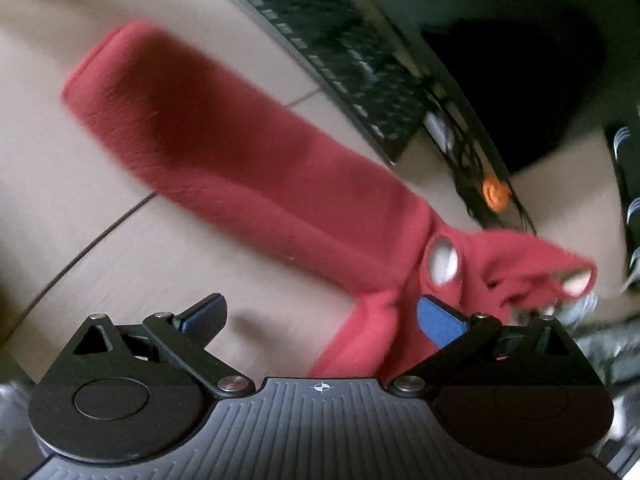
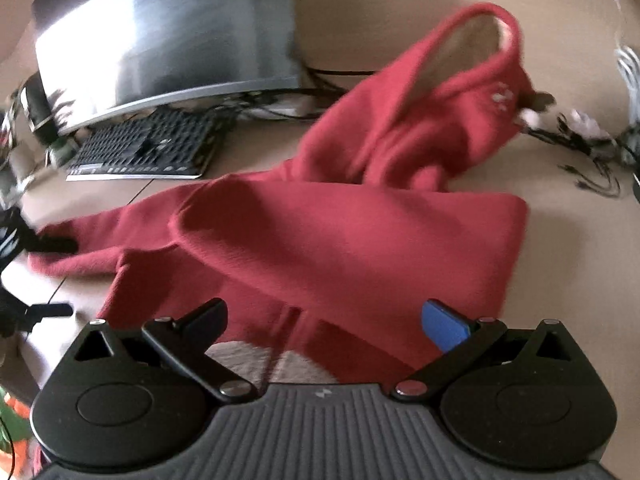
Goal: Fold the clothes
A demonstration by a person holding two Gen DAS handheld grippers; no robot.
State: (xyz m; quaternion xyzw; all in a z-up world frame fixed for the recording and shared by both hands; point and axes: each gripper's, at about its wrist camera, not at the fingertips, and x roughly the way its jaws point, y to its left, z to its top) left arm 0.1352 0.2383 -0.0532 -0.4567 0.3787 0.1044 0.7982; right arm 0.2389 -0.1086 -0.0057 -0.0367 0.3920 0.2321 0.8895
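A red fleece garment (image 2: pixel 344 240) lies spread on the beige table (image 2: pixel 560 240), with its neck opening (image 2: pixel 476 40) raised at the far right. In the left wrist view one long red sleeve (image 1: pixel 224 148) stretches away to the upper left, and bunched cloth (image 1: pixel 520 264) sits on the right. My left gripper (image 1: pixel 320 316) is open; the cloth passes beside its blue right finger pad (image 1: pixel 440 320) and nothing is clamped. My right gripper (image 2: pixel 326 320) is open just above the garment's near part. Two black prongs (image 2: pixel 56 245) at the left edge touch the sleeve end, possibly my left gripper.
A black keyboard (image 2: pixel 144 152) and a curved monitor (image 2: pixel 168 36) stand at the back left. Tangled cables (image 2: pixel 580 144) run along the far right. In the left wrist view the keyboard (image 1: pixel 340 56), an orange piece (image 1: pixel 496 194) among cables, and a dark mass (image 1: pixel 516 92) lie beyond the sleeve.
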